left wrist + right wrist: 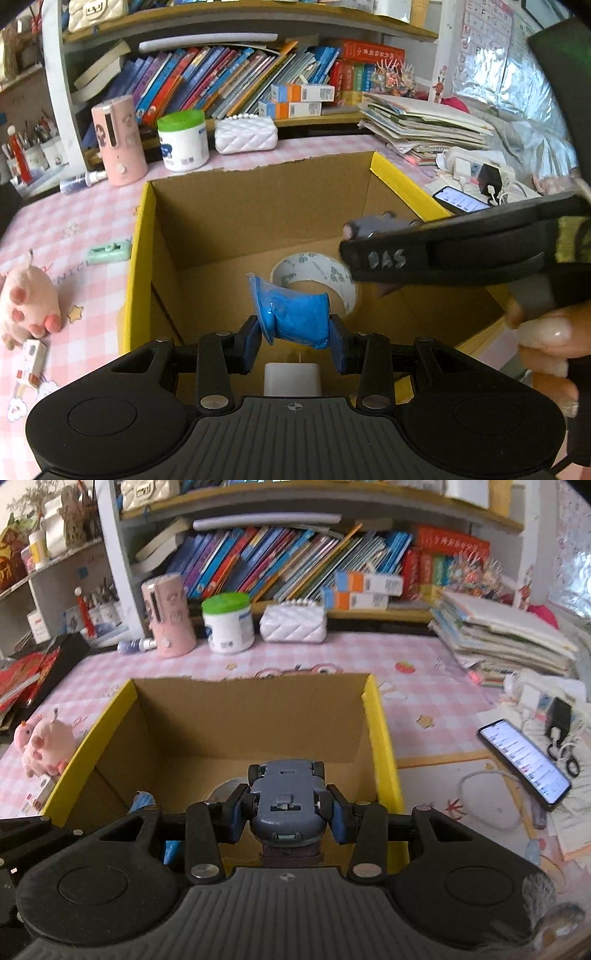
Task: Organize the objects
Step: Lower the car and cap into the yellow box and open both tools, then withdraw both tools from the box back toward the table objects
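Already both tools are above the cardboard box (258, 206), and each one carries something. The left tool (295, 341) is closed on a blue cup (295, 317), squeezed between its pads, directly over the inside of the box. The right tool (288, 812) grips a grey toy car (286, 797) with the underside up, just above the near part of the box.

Inside the box, ahead of the left tool, a tape roll (314, 273) lies on the bottom, and a white block (291, 376) sits below the tool, so I judge that part of the sorting is done. Both held things are not yet released.

On the tabletop, to the left of the left tool, a pink plush pig (26, 299) and a green eraser (109, 251) seem to wait. To the right of the right tool lies a phone (524, 760). The two tools are close together over the box and could hinder each other.
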Available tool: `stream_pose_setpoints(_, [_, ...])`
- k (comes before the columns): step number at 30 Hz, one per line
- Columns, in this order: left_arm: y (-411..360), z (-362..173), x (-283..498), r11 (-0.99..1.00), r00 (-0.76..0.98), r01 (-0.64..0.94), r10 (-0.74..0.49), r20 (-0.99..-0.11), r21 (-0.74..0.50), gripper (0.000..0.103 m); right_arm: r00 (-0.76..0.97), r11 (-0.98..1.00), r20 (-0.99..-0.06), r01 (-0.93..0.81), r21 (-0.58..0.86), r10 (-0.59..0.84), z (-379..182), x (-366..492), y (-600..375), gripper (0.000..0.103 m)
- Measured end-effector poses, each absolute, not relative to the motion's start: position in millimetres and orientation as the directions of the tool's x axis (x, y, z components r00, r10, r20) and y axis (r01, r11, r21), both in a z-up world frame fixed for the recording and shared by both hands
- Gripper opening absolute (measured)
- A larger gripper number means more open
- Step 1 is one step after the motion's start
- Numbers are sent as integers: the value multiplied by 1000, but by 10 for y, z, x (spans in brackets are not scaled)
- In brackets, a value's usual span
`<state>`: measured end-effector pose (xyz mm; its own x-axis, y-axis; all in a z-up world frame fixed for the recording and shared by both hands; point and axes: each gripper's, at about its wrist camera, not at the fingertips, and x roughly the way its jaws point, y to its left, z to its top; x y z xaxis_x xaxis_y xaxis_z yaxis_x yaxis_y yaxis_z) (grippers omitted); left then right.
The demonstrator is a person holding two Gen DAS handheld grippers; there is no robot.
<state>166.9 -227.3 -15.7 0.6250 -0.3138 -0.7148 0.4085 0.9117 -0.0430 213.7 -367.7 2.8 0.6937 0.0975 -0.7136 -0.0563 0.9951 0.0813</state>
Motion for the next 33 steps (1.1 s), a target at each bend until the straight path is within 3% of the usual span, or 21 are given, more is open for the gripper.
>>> stream_pose_setpoints(10, [-2233,-161,1639,925,628,374,-306,-715,-67,39,573,985,-803,-133,107,164,-174,2250,-3562,41])
stream_pose_setpoints(14, [-2213,-148,1629,934,639,352,-288,-714,-62,53,564,985,-809,-136,109,168,-156,2267,-3567,41])
stream_pose_setpoints(17, [-2198,-119,1600,932,641,352,-302,-705,-79,58,569,985,-804,-117,125,170,-140,2236,-3589,42])
stream_pose_setpoints(18, [-2200,-107,1581,933,648,351,-299,-700,-74,59,575,985,-800,-113,129,171,-129,2219,-3590,43])
stream_pose_setpoints(20, [-2194,-81,1545,936,664,345,-292,-689,-64,74,593,987,-789,-101,128,163,-86,2174,-3591,48])
stream_pose_setpoints(25, [-2154,-4,1403,930,687,363,-313,-656,-63,77,671,990,-728,-76,122,141,100,1980,-3587,58])
stream_pose_setpoints(28, [-2112,54,1292,926,705,373,-322,-631,-57,84,723,993,-683,-41,112,107,224,1833,-3576,62])
stream_pose_setpoints(33, [-1990,144,1099,926,741,374,-329,-586,-47,86,816,998,-579,28,55,9,410,1451,-3510,79])
